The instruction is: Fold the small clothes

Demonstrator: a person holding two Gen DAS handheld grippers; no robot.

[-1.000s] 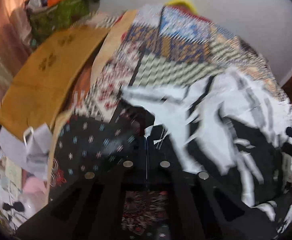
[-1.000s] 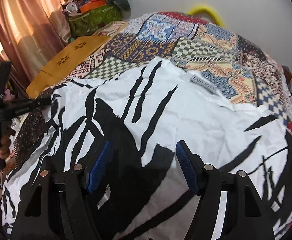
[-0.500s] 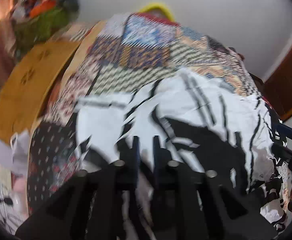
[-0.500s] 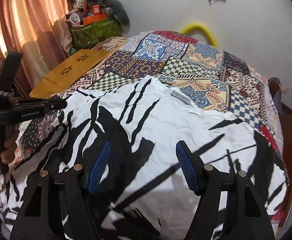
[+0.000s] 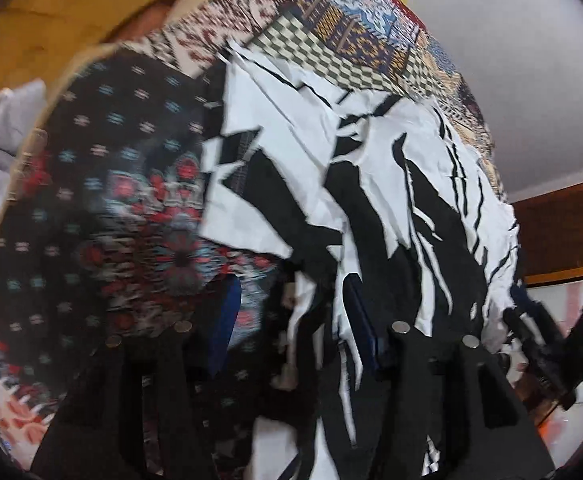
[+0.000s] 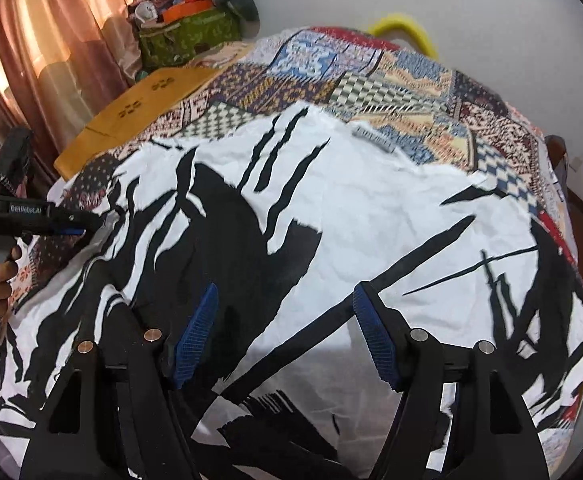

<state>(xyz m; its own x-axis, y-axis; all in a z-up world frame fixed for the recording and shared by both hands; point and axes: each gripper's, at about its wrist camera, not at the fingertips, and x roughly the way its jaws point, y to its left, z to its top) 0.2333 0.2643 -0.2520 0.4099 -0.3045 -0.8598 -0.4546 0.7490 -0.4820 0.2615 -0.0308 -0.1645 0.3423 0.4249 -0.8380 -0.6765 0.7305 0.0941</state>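
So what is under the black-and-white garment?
The black-and-white garment lies spread on a patchwork bedspread, which shows beyond its far edge and at its left side. The part directly beneath is covered, so anything else under it cannot be seen.

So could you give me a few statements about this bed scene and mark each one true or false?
1. The black-and-white garment lies spread on a patchwork bedspread. True.
2. The right gripper is clamped shut on the cloth. False: its jaws stand apart above it, gripping nothing.
3. A green bag sits beyond the bed, by the curtain. True.
4. The garment is plain red. False: it is white with black streaks.
5. The left gripper is at the garment's edge. True.
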